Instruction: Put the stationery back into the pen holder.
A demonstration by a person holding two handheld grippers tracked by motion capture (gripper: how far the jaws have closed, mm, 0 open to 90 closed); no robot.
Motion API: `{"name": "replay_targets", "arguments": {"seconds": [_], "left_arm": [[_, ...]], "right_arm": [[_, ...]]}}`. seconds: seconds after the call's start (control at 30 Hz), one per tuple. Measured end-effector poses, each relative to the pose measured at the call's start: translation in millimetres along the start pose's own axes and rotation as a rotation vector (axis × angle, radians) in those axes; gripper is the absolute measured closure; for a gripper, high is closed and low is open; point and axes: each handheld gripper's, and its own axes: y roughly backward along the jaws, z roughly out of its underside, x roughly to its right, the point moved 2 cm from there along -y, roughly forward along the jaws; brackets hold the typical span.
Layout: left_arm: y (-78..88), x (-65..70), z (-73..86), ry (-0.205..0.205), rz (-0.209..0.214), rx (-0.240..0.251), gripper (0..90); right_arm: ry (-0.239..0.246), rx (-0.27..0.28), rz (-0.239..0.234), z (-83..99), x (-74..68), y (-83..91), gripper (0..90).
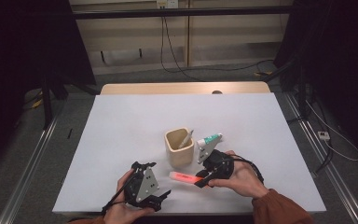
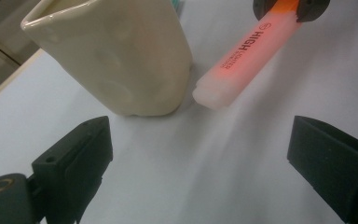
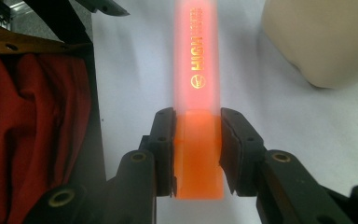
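Note:
An orange highlighter (image 1: 182, 177) lies low over the white table (image 1: 121, 121), just in front of a cream cup (image 1: 179, 149). My right gripper (image 1: 201, 180) is shut on its orange cap end; in the right gripper view both pads (image 3: 167, 140) press on the cap, with the highlighter (image 3: 196, 60) running away from my right gripper (image 3: 196, 126). My left gripper (image 1: 156, 179) stands open near the table's front edge, its jaws wide apart with nothing between them. The left gripper view has my left gripper (image 2: 200, 140) facing the cup (image 2: 121, 51) and the highlighter's free end (image 2: 237, 60).
A pale pen (image 1: 186, 138) stands in the cup. A white and green tube (image 1: 211, 138) lies right of the cup, behind my right hand. The table's front edge is close under both hands. A red sleeve (image 3: 28, 130) lies left in the right gripper view.

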Motion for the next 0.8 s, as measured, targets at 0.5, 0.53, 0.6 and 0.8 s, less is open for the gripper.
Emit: {"name": "replay_targets", "arguments": {"seconds": [0.5,0.53,0.6,0.8], "left_arm": [[-11.6,13.2,-10.3,-0.209,-0.106,-0.064,15.8],[-11.9,15.8,-10.3,-0.227,-0.12,-0.068,17.6],[-12.4,19.1,-11.9,-0.28,-0.152,-0.107,21.2],[-17.3,23.9,-17.7,-0.384,-0.213,-0.126,27.9]], "right_arm": [[0.009,-0.004,-0.008,-12.0,0.2,-8.2,67.9],[0.009,-0.001,-0.007,-12.4,0.0,-8.4,67.9],[0.01,-0.002,-0.007,-14.0,-0.4,-7.9,67.9],[0.012,-0.004,-0.007,-22.3,-0.3,-5.2,67.9]]}}
